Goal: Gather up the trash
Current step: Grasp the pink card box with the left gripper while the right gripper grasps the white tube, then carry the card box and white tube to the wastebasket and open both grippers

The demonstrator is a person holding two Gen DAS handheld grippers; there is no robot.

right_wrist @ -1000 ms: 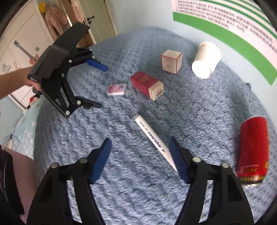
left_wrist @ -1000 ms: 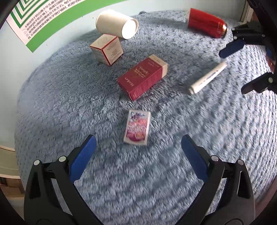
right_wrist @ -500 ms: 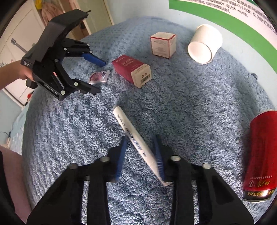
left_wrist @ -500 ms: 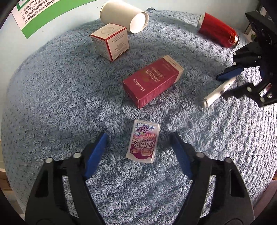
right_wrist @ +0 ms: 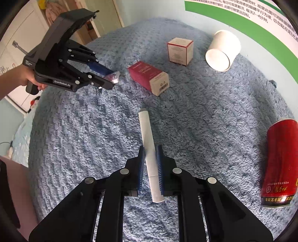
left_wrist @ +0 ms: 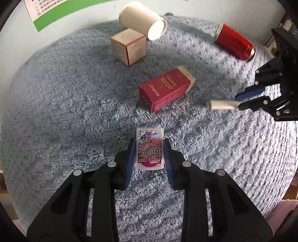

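Note:
My left gripper point(left_wrist: 149, 149) is shut on a small purple candy packet point(left_wrist: 150, 147) and holds it just above the blue fluffy rug point(left_wrist: 74, 111). It also shows in the right wrist view point(right_wrist: 107, 79) with the packet point(right_wrist: 112, 77). My right gripper point(right_wrist: 150, 154) is shut on a white marker pen point(right_wrist: 149, 147). That gripper shows in the left wrist view point(left_wrist: 242, 101) with the pen point(left_wrist: 220, 105) sticking out to the left.
On the rug lie a dark red carton point(left_wrist: 165, 89), a small white-and-red box point(left_wrist: 128, 46), a white paper cup point(left_wrist: 143, 24) on its side and a red can point(left_wrist: 234, 44). A wall with a green-striped poster point(right_wrist: 242, 16) borders the rug.
Both grippers have closed: the left on the candy packet, the right on the marker pen. The pen has swung in line with the right fingers and lifted off the rug.

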